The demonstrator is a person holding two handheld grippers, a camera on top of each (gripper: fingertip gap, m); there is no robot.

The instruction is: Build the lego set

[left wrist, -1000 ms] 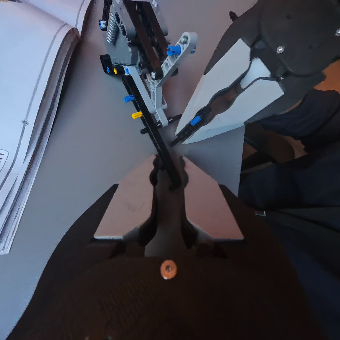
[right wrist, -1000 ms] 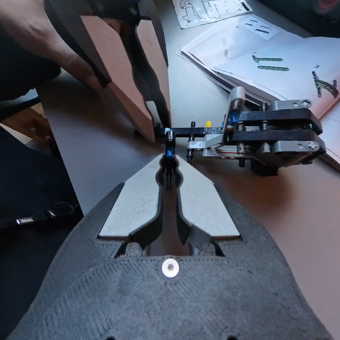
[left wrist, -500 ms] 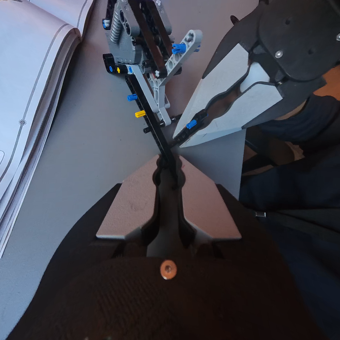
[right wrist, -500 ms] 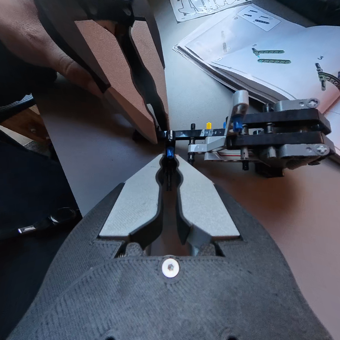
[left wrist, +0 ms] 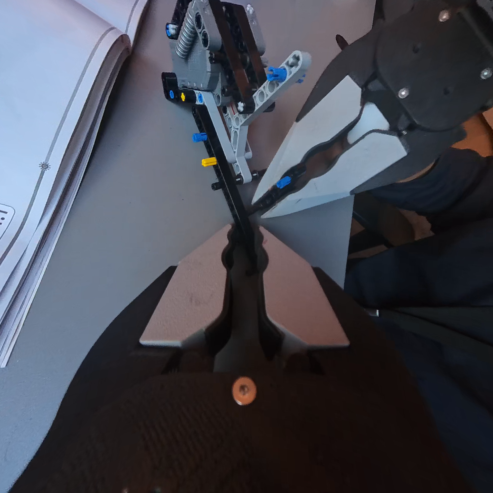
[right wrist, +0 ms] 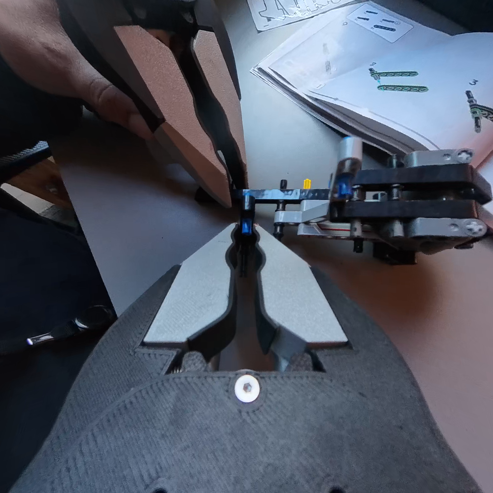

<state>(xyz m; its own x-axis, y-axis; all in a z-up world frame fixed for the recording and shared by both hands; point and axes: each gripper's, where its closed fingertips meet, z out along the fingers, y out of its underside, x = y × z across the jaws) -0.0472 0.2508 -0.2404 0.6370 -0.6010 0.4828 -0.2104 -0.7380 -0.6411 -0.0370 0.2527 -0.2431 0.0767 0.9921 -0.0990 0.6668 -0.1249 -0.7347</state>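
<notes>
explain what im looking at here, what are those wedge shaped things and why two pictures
The wedges are the fingers of two tools, each a hand-held gripper carried by a person; there is no robot arm. Each tool has a camera looking along its own fingers, hence two pictures of one moment.

In the left wrist view, the left hand-held gripper is shut on the long black beam of a part-built lego model, which sits on a grey table. The grey wedge at upper right is the other tool.

In the right wrist view, the right hand-held gripper is shut on a small black piece with a blue pin, whose tip is at that beam's end. The tan wedge at upper left is the left tool, with the person's hand on it. An open instruction booklet lies behind.
</notes>
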